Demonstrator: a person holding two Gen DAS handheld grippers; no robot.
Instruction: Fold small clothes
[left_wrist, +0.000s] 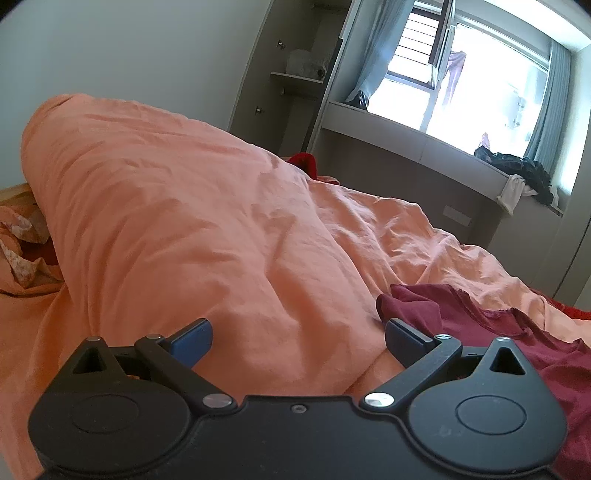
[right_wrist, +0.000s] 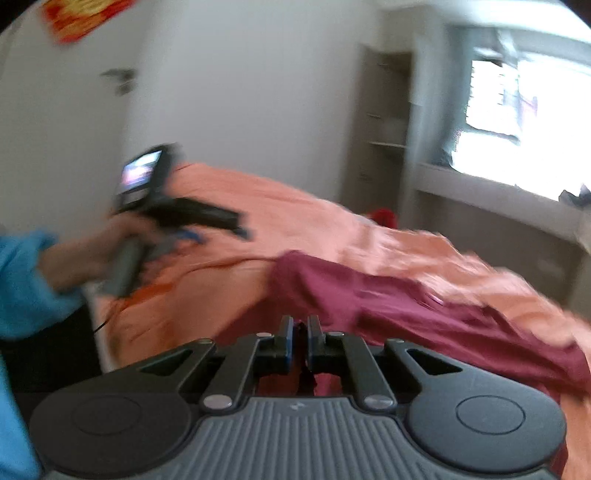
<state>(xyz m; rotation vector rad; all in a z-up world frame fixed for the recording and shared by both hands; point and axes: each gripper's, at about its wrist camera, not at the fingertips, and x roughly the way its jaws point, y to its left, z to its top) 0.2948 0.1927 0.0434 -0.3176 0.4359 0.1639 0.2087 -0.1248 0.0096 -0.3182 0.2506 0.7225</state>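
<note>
The right gripper (right_wrist: 299, 332) has its jaws pressed nearly together on a dark pinch of the maroon garment (right_wrist: 388, 306), which trails off toward 3 o'clock across the orange duvet (right_wrist: 295, 210) on the bed. To fold well, I judge the pinched edge should be lifted clear and carried flat over the rest, without dragging. The left gripper (left_wrist: 297, 334) has its jaws wide apart and empty above the duvet, the garment at its 3 o'clock; the person's left hand (right_wrist: 92, 254) holds it.
</note>
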